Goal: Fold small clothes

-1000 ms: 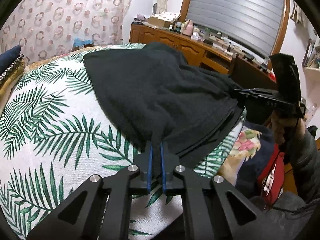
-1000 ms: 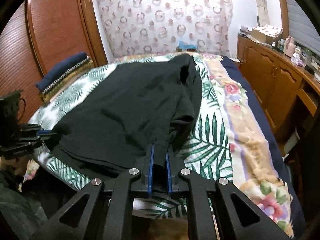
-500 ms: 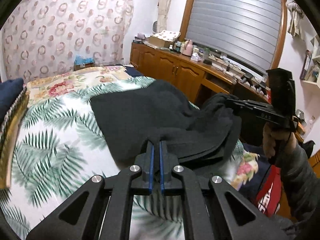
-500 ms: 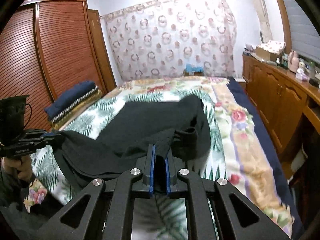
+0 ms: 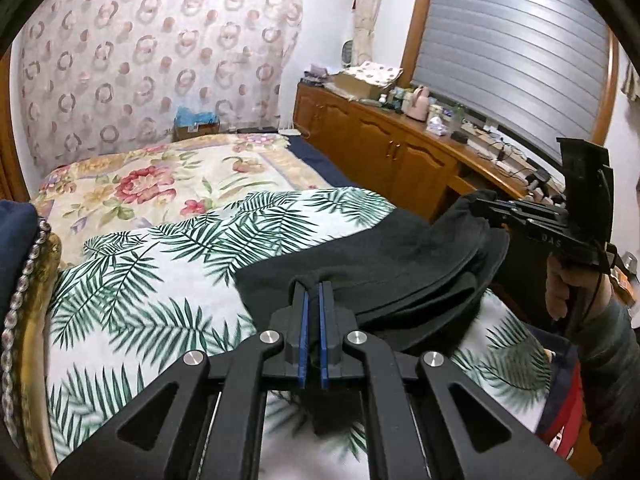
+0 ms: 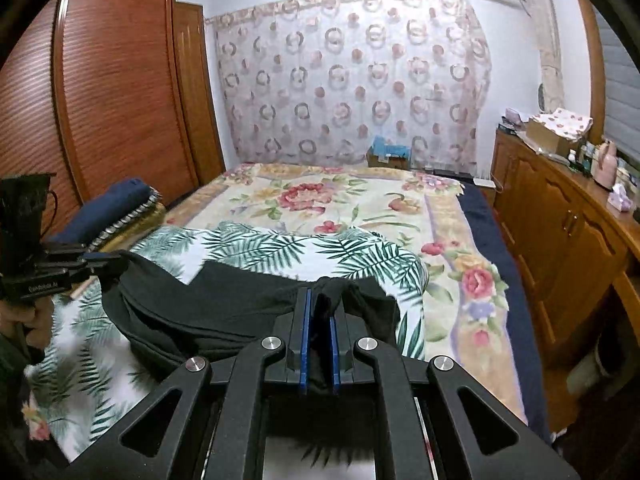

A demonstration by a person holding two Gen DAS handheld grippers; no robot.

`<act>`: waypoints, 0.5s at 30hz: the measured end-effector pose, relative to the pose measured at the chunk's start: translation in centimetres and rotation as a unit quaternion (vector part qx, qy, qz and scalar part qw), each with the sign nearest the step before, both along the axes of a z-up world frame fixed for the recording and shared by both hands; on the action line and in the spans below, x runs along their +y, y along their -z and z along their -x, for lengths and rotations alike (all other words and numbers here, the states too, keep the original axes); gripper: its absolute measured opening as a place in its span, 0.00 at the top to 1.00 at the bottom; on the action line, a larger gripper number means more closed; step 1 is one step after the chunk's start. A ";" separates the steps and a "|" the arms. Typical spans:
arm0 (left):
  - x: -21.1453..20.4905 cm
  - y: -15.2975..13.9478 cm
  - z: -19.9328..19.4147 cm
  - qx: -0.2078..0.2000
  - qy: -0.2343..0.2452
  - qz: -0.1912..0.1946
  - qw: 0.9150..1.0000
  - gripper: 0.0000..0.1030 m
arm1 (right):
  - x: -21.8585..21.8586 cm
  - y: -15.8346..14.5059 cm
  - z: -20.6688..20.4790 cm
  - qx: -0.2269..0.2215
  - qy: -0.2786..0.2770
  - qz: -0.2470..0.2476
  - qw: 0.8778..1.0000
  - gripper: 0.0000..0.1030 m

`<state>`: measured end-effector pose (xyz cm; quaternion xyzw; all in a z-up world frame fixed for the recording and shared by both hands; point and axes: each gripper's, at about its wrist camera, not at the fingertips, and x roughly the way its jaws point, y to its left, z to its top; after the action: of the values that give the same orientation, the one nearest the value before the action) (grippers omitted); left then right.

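Note:
A black garment (image 5: 384,256) hangs slack between both grippers over the near end of the palm-leaf sheet (image 5: 168,264). My left gripper (image 5: 313,292) is shut on one corner of it, the cloth pinched between the blue pads. In the right wrist view the black garment (image 6: 224,304) sags in folds, and my right gripper (image 6: 320,300) is shut on its other corner. Each view shows the other gripper: the right one (image 5: 480,204) at the right edge, the left one (image 6: 108,258) at the left edge, each gripping the cloth in a person's hand.
A floral bedspread (image 6: 320,196) covers the far half of the bed. Folded dark blue bedding (image 6: 104,208) lies by the wooden wardrobe (image 6: 112,92). A wooden sideboard (image 5: 400,152) with small items runs along the right. A patterned curtain (image 6: 352,76) hangs behind.
Both grippers have pulled back toward the foot of the bed and risen, dragging the black garment off the far sheet. It was spread flat and now hangs bunched between them.

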<state>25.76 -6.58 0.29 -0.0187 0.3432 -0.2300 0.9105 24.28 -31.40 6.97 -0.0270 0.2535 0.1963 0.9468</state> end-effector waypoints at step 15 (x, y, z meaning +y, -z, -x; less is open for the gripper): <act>0.0 0.9 -3.5 -0.013 -0.022 -0.044 0.999 0.65 | -0.1 -0.2 -5.4 0.017 0.032 -0.025 0.999 0.77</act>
<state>29.29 -6.63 -0.60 0.0165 0.3410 -0.1952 0.9194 29.67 -31.53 7.18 0.0085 0.2654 0.1728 0.9485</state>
